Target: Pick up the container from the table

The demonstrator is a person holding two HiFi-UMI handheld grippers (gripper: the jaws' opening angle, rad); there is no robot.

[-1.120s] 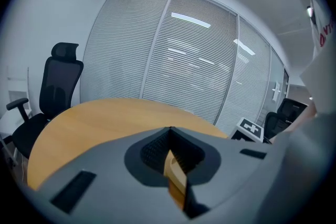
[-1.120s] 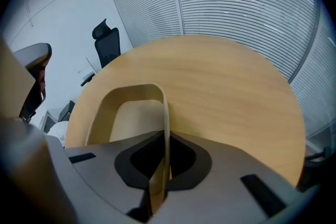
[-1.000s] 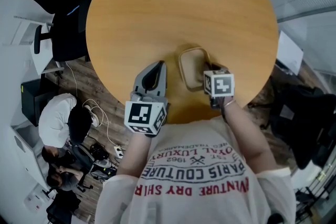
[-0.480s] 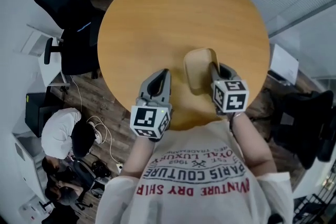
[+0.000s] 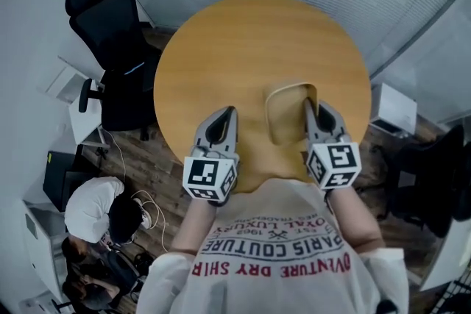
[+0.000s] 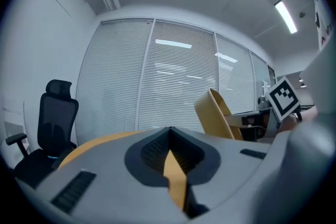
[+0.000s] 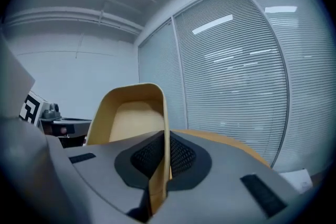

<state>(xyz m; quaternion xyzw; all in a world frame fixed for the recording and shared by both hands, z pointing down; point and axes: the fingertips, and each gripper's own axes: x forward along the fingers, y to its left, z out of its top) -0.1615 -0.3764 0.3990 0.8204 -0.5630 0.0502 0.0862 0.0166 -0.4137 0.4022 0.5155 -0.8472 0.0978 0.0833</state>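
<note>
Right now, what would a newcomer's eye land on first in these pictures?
The tan container stands out first, pinched by one wall in the right gripper and held up over the near edge of the round wooden table. Next come the left gripper beside it, jaws together and empty, and a black office chair left of the table.

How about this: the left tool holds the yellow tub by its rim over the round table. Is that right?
Not quite. The right tool holds the yellow tub by its rim, not the left tool; the right gripper view shows it.
</note>
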